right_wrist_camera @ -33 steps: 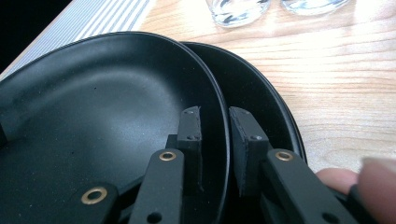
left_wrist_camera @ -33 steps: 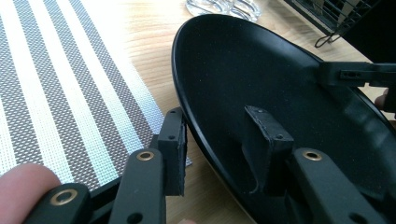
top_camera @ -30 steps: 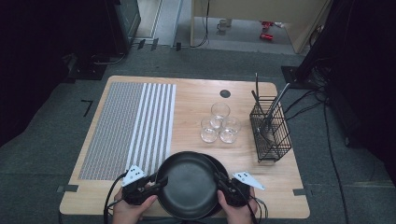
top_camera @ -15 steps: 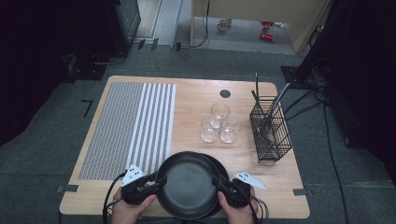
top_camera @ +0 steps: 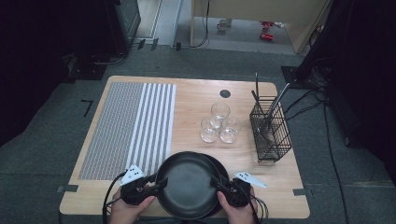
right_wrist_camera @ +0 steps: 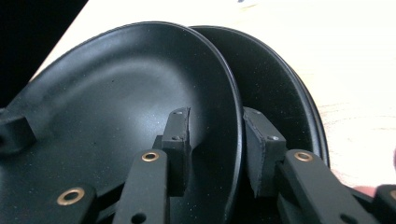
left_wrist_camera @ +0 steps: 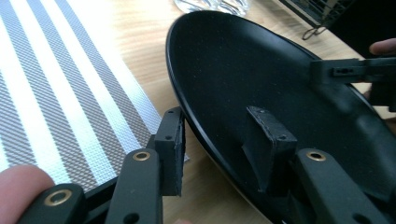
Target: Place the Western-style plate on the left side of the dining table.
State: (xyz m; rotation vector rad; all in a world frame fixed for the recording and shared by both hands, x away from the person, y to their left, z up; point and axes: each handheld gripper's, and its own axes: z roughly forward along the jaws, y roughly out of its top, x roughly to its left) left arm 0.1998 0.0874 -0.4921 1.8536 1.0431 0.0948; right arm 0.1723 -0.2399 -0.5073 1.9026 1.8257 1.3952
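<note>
A black plate [top_camera: 189,186] lies at the table's front edge, overlapping a second black plate [top_camera: 223,170] that peeks out to its right. My left gripper [top_camera: 161,184] straddles the top plate's left rim. In the left gripper view [left_wrist_camera: 222,140] one pad sits under the rim and the other on the plate's inside [left_wrist_camera: 261,70]. Its jaws have just been opening slightly, but the pads are still against the plate. My right gripper [top_camera: 215,184] straddles the right rim. Its jaws [right_wrist_camera: 218,137] have just been opening and stand off the top plate [right_wrist_camera: 116,93]. The lower plate [right_wrist_camera: 275,84] lies behind.
Three clear glasses [top_camera: 219,123] stand together behind the plates. To the right is a black wire basket [top_camera: 271,133] holding utensils. A grey and white striped mat [top_camera: 130,126] covers the left half of the wooden table [top_camera: 196,98].
</note>
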